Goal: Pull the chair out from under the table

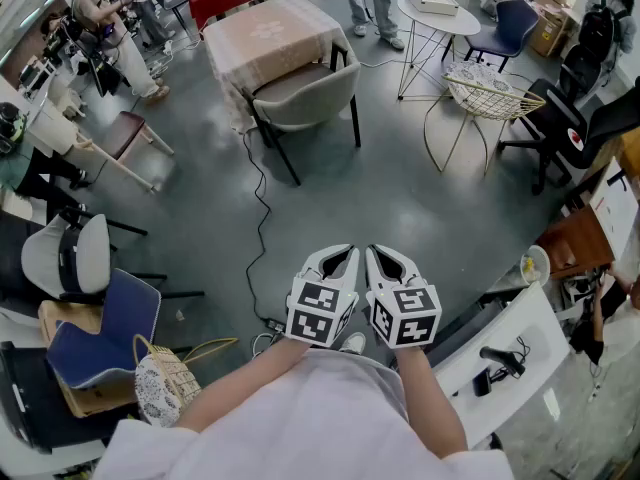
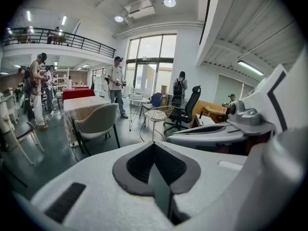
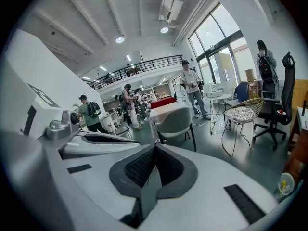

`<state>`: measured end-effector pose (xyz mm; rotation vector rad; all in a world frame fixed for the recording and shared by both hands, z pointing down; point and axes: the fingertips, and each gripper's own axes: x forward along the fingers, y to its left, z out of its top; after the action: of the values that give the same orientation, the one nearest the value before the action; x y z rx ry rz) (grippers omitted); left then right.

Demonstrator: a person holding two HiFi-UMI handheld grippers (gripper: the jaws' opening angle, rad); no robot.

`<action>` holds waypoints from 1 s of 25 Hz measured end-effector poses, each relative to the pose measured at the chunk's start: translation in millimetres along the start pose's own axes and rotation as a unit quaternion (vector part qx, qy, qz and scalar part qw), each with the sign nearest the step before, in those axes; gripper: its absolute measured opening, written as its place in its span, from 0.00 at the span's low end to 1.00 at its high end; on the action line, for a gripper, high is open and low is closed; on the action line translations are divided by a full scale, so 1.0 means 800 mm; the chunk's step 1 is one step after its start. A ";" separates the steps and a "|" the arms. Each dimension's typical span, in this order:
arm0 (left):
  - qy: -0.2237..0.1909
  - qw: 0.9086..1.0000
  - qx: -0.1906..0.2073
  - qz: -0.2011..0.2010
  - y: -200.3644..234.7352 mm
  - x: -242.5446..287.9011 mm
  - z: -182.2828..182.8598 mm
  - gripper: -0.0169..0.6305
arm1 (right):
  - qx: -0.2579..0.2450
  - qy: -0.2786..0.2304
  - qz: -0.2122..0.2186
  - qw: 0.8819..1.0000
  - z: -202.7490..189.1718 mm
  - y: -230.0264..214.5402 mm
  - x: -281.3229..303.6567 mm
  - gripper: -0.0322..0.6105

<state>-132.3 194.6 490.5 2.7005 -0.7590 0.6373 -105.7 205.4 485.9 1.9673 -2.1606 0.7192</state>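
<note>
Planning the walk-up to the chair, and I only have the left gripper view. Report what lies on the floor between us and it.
Observer: A black cable snakes from beside the chair toward us.
Operator: Report the right gripper.
Observer: The right gripper has its jaws together with nothing between them, and sits level with the left gripper.
Operator: Check our left side.
Observer: A seat with a blue cushion stands close by there.

Bare floor reaches the chair; a cable trails alongside.
</note>
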 end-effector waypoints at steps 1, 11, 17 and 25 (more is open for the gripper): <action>0.000 1.000 0.000 0.000 -0.002 0.000 0.000 0.03 | -0.001 0.000 0.001 1.000 -0.001 0.000 -0.002 0.05; -0.004 1.000 0.009 0.004 -0.019 -0.007 0.000 0.03 | 0.018 0.000 0.011 1.000 -0.015 0.001 -0.020 0.05; 0.001 1.000 0.009 0.000 -0.020 -0.002 0.000 0.04 | 0.025 0.001 0.008 1.000 -0.017 -0.005 -0.020 0.05; 0.010 1.000 -0.001 -0.011 -0.013 0.035 0.002 0.03 | 0.022 0.011 -0.003 1.000 -0.011 -0.033 0.000 0.05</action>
<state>-104.2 190.7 501.2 2.6922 -0.7243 0.6583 -81.7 207.9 500.3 1.9768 -2.1444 0.7906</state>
